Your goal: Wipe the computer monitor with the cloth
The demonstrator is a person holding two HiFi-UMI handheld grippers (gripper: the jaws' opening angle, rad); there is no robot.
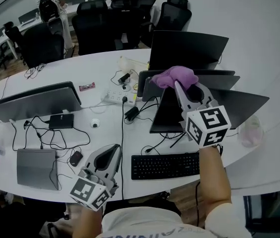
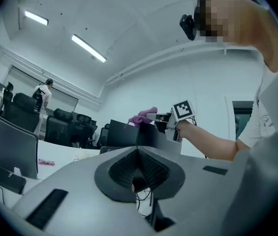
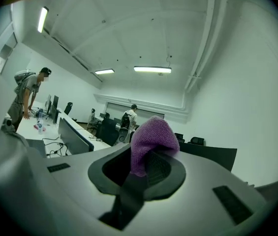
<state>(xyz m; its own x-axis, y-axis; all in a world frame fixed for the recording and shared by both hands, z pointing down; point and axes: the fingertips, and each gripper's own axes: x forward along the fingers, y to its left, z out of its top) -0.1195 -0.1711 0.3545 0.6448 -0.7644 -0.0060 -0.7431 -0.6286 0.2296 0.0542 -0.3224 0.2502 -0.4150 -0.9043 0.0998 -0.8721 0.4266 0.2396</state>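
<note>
- right gripper (image 1: 177, 85) clamped on the fuzzy purple cloth (image 1: 175, 76) — up at the top edge of a dark flat monitor (image 1: 149, 87), probably touching it
- left gripper (image 1: 111, 150) pinched closed, empty — low over the white desk (image 1: 105, 63)

Desk (image 1: 105, 68): white, curved, under the keyboard.
Keyboard (image 1: 165, 165): black, at the desk's near edge.
Laptop (image 1: 35, 167): grey, closed, well left of the keyboard.
Mouse (image 1: 75, 158): dark, corded, between laptop and keyboard.
Power strip (image 1: 116, 96): white, beyond the keyboard.
Office chairs (image 1: 92, 24): black, far beyond the keyboard.
Person (image 1: 50, 4): standing, backpack on, far beyond the keyboard, leftward.
</note>
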